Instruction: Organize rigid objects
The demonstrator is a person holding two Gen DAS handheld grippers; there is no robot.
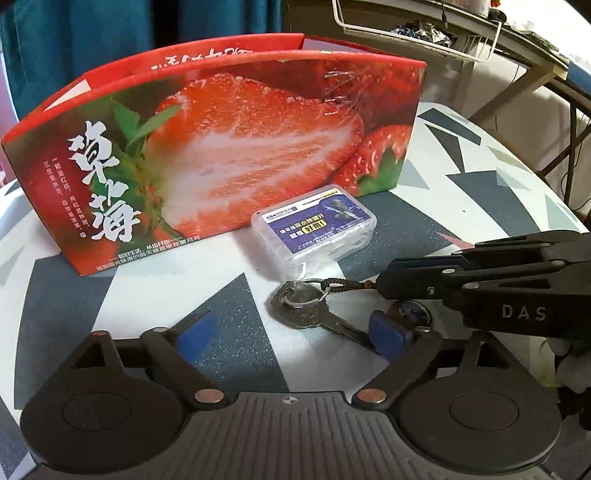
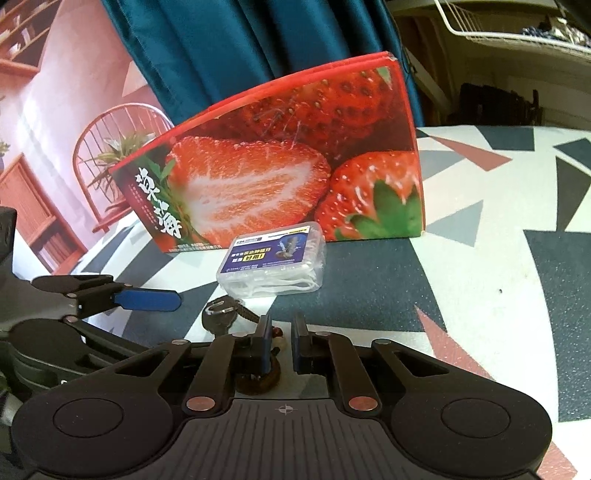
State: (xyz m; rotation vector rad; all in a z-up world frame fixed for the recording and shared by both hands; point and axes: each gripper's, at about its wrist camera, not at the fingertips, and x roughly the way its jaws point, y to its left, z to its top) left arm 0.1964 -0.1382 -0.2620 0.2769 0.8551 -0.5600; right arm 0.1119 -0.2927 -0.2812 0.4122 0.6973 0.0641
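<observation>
A silver key (image 1: 306, 314) on a ring with a braided cord lies on the patterned tablecloth, in front of a clear plastic floss box (image 1: 314, 229) with a blue label. Behind them stands an open red strawberry carton (image 1: 221, 155). My left gripper (image 1: 291, 338) is open, its fingers on either side of the key. My right gripper (image 2: 279, 341) reaches in from the right in the left wrist view (image 1: 388, 282), its tips at the cord's end. Its jaws stand narrowly apart around the cord and a round fob (image 2: 258, 380). The key (image 2: 218, 314), floss box (image 2: 275, 264) and carton (image 2: 288, 166) also show there.
The table (image 1: 480, 206) has a grey, white and pink triangle cloth. A white wire basket (image 1: 424, 33) hangs at the back right. A teal curtain (image 2: 240, 48) and a printed backdrop with a chair (image 2: 55, 129) stand behind the carton. The left gripper's blue pad (image 2: 147, 300) shows at left.
</observation>
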